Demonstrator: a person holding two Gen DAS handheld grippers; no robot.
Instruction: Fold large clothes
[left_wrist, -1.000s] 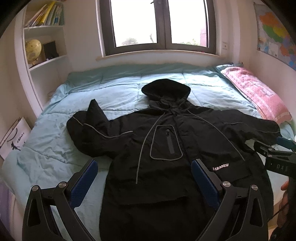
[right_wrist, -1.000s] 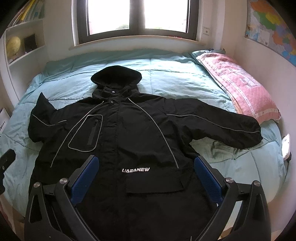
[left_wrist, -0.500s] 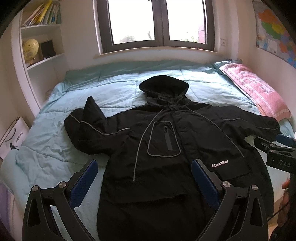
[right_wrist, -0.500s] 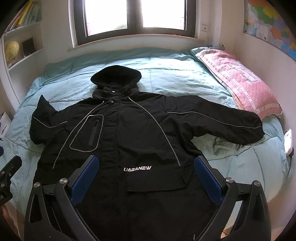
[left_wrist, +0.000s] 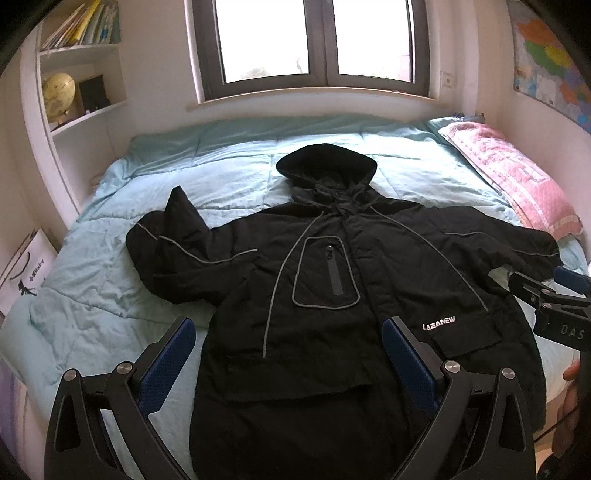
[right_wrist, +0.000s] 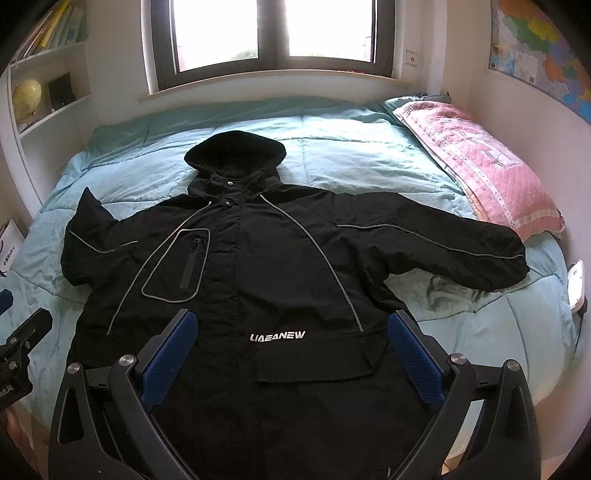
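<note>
1. A black hooded jacket is lying face up on the bed's light-blue quilt, with the hood pointing toward the window. The hem is nearest the cameras.

2. The left gripper and the right gripper are being held above the lower body of the jacket. The jaws of both are spread wide and nothing is being pinched.

3. The step in hand is judged to be the first fold, which is not yet begun. A sleeve is probably being selected for folding across the chest.

4. The jacket's sleeve on the right is lying outstretched toward the pink pillow. The sleeve on the left is already bent, with its cuff standing up.

5. For a clean fold, the cuff and the shoulder seam are best being gripped together, one by each gripper, so that the padded fabric is being carried flat rather than dragged.

6. The bent sleeve is best being straightened first. Otherwise a lump is likely being trapped under later folds.
</note>
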